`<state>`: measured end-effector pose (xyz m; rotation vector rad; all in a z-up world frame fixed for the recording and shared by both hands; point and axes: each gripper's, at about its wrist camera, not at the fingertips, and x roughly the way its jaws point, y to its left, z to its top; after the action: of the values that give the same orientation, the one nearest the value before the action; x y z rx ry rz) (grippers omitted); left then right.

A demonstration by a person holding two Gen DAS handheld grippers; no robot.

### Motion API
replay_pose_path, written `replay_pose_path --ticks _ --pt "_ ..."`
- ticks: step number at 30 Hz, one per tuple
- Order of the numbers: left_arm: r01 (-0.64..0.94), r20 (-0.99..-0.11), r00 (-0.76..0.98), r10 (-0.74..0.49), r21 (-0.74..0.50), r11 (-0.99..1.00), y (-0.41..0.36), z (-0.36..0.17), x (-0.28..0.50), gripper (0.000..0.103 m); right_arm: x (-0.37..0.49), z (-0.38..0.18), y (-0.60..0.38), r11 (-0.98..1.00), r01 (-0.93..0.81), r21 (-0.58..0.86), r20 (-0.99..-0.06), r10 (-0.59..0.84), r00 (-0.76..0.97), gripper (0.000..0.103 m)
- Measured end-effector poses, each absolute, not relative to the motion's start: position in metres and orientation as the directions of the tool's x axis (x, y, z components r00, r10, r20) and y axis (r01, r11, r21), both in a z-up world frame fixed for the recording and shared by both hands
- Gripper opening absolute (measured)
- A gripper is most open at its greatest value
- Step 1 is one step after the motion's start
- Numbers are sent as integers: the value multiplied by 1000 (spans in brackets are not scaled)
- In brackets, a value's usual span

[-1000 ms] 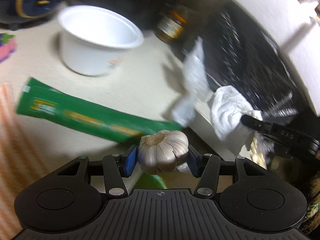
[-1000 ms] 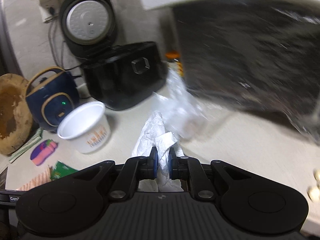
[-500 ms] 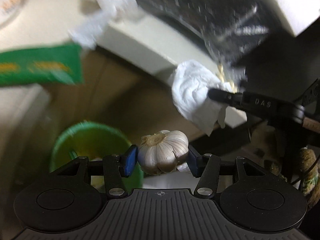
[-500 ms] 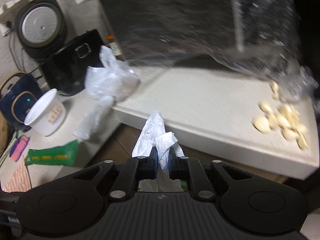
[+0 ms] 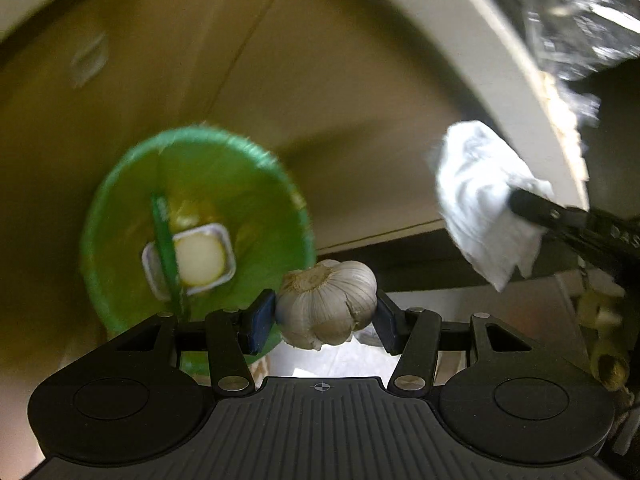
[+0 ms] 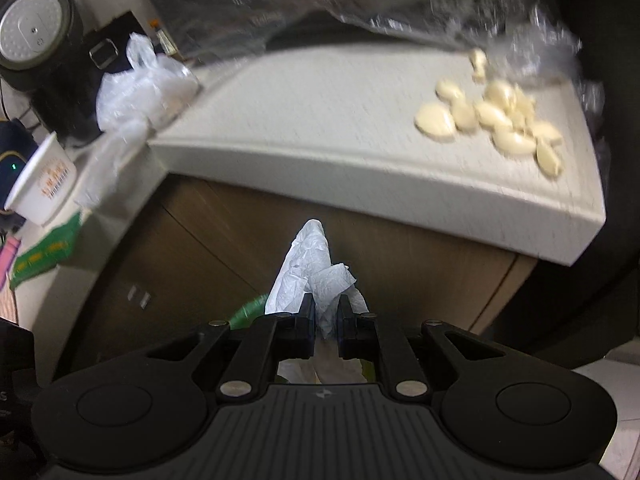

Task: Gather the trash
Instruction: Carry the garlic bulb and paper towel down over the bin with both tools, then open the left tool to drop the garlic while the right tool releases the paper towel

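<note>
Garlic bulb (image 5: 326,304) in my left jaws, tissue (image 6: 310,280) in my right; both near the green bin (image 5: 120,216); next I release above it.

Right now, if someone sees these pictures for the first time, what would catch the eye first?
Probably the whole garlic bulb clamped in the left gripper, just beside the green bin below, which already holds a small tray. Next, the crumpled white tissue pinched in the right gripper, in front of the brown cabinet. Peeled garlic cloves lie on the white counter, at its far right.
</note>
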<state>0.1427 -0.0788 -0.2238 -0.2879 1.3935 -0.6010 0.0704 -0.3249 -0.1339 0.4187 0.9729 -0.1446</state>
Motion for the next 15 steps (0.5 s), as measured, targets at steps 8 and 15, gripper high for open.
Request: replay_pose_path --ticks 8,15 --pt "14 -897 54 -438 -438 899 -46 -296 118 57 86 -185 -325 927 250 279 -863 128 489 10" --pt "-93 -913 42 -407 -409 908 -54 -369 132 57 87 -214 -315 949 172 264 -886 168 432 10"
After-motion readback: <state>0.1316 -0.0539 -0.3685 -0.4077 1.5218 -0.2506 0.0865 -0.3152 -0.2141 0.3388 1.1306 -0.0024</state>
